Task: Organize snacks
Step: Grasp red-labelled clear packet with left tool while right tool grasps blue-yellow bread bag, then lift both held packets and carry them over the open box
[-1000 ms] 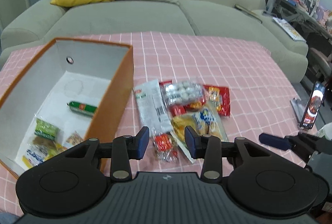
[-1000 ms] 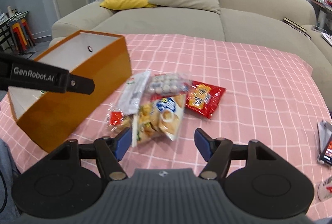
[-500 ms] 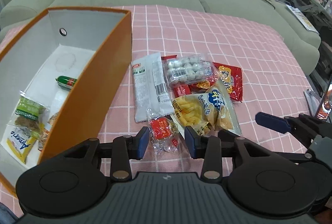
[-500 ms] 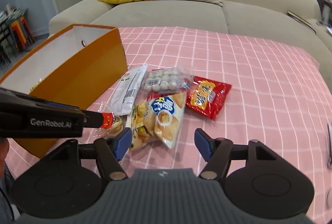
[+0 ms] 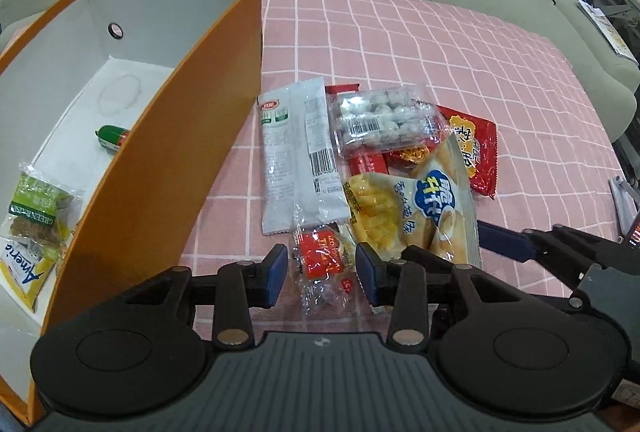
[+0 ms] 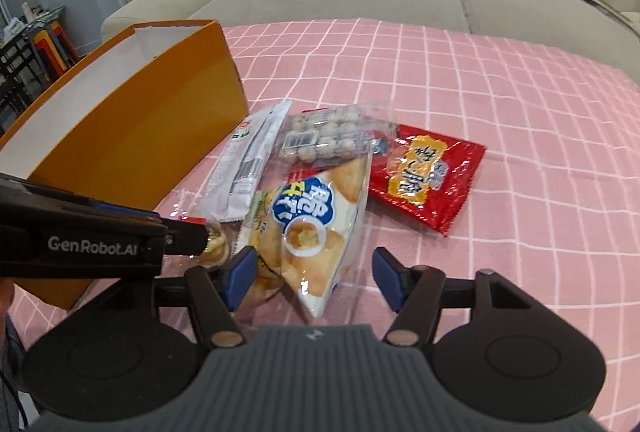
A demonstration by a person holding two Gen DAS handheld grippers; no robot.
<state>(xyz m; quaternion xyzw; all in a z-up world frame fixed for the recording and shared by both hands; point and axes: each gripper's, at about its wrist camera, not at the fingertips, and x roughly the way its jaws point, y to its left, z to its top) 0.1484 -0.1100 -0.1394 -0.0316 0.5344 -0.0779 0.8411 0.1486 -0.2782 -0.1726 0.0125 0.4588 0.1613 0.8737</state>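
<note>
The small clear packet with the red label (image 5: 323, 264) lies on the pink checked cloth (image 5: 440, 44) at the near edge of the snack pile, between the spread fingers of the left gripper (image 5: 322, 269). Closing squarely on the packet's filled middle (not the crinkly film) should hold best before carrying it to the orange box (image 5: 168, 168). The right gripper (image 6: 314, 275) is released, over the chip bag (image 6: 308, 224).
</note>
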